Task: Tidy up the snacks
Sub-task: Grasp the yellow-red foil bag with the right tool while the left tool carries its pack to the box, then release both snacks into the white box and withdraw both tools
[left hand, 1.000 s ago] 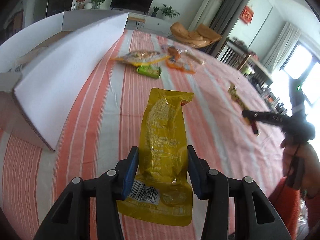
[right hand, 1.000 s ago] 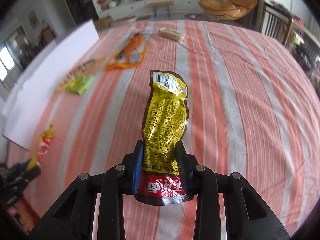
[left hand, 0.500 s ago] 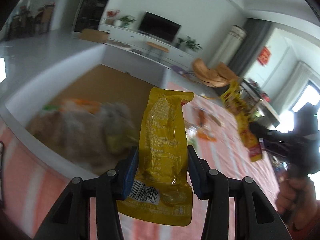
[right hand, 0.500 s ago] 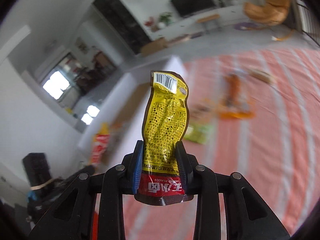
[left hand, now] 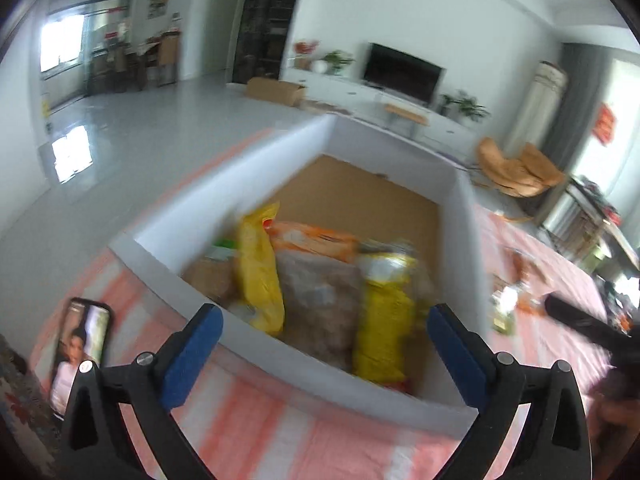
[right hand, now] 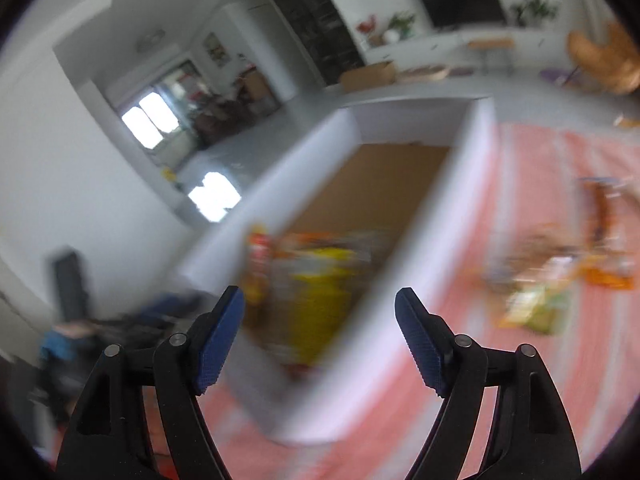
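A white box (left hand: 392,140) with a brown cardboard floor holds several snack packets. A plain yellow pouch (left hand: 260,272) lies in its left part and a yellow pouch with a red end (left hand: 380,328) in its right part. My left gripper (left hand: 324,320) hovers over the box's near wall. Its jaws are opening wide with nothing between them. In the blurred right wrist view, my right gripper (right hand: 319,300) is above the box (right hand: 472,160). Its jaws are also opening and empty, with a yellow pouch (right hand: 320,292) below them inside the box.
A phone (left hand: 80,344) with its screen lit lies on the striped cloth left of the box. More loose snack packets (right hand: 540,292) lie on the cloth right of the box. A hand (left hand: 616,408) shows at the lower right edge.
Both grippers carried their yellow pouches from the open cloth over to the box. Both jaws then opened, and the pouches now lie in the box.
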Demonstrator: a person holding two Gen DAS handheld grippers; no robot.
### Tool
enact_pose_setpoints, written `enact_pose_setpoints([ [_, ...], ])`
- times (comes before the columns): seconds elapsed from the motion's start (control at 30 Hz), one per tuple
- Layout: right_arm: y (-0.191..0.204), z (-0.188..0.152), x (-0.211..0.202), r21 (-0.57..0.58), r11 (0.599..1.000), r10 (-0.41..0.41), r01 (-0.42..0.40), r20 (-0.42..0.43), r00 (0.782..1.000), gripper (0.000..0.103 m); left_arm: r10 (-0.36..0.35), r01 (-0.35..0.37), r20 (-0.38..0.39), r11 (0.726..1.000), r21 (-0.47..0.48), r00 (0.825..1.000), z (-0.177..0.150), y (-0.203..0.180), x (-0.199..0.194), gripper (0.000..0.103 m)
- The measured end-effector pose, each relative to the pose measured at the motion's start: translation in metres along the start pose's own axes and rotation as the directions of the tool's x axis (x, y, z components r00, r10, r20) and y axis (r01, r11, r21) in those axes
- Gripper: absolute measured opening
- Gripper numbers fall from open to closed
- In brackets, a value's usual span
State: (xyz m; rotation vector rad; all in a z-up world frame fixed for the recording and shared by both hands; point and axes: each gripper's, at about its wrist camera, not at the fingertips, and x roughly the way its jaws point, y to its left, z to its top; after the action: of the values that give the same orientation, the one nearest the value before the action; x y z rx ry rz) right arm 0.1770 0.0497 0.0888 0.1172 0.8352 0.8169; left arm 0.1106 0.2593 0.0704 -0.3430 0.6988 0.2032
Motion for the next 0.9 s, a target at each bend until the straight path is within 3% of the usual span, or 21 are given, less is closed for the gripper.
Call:
enact_pose_setpoints([
  [0.07, -0.031, -0.025, -0.017, -0.056, 0.988, -0.147, 0.147, 0.009, 0.989, 0.081, -0.074, 0.074, 0.0, 0.996, 0.048, 0.997, -0.016, -0.03, -0.015, 0.101],
  [0.13, -0.066, -0.051, -0.032, -0.084, 0.957, -0.278, 0.277, 0.0, 0.961, 0.081, -0.153, 0.153, -0.008, 0.983, 0.102, 0.988, -0.031, -0.063, -0.026, 0.101],
  [0.3, -0.167, -0.12, -0.087, -0.038, 0.846, -0.533, 0.531, -0.041, 0.845, 0.081, -0.319, 0.337, -0.112, 0.915, 0.221, 0.941, -0.082, -0.151, -0.036, 0.102],
  [0.37, -0.197, -0.143, -0.115, 0.025, 0.805, -0.591, 0.592, -0.044, 0.805, 0.081, -0.314, 0.354, -0.184, 0.901, 0.252, 0.931, -0.107, -0.183, -0.022, 0.102],
  [0.5, -0.238, -0.165, -0.156, 0.149, 0.734, -0.66, 0.663, -0.074, 0.747, 0.081, -0.242, 0.323, -0.28, 0.9, 0.293, 0.929, -0.143, -0.217, 0.023, 0.102],
  [0.63, -0.261, -0.174, -0.179, 0.255, 0.716, -0.656, 0.65, -0.075, 0.751, 0.082, -0.144, 0.24, -0.281, 0.907, 0.345, 0.949, -0.157, -0.228, 0.053, 0.102],
  [0.7, -0.262, -0.174, -0.176, 0.24, 0.72, -0.651, 0.651, -0.091, 0.753, 0.09, -0.101, 0.199, -0.267, 0.907, 0.37, 0.958, -0.158, -0.232, 0.07, 0.102],
  [0.77, -0.26, -0.173, -0.168, 0.191, 0.709, -0.671, 0.679, -0.112, 0.733, 0.093, -0.065, 0.163, -0.249, 0.903, 0.397, 0.966, -0.16, -0.224, 0.079, 0.102],
  [0.9, -0.27, -0.173, -0.167, 0.2, 0.716, -0.662, 0.669, -0.112, 0.741, 0.094, -0.011, 0.122, -0.246, 0.89, 0.439, 0.969, -0.163, -0.218, 0.091, 0.102],
])
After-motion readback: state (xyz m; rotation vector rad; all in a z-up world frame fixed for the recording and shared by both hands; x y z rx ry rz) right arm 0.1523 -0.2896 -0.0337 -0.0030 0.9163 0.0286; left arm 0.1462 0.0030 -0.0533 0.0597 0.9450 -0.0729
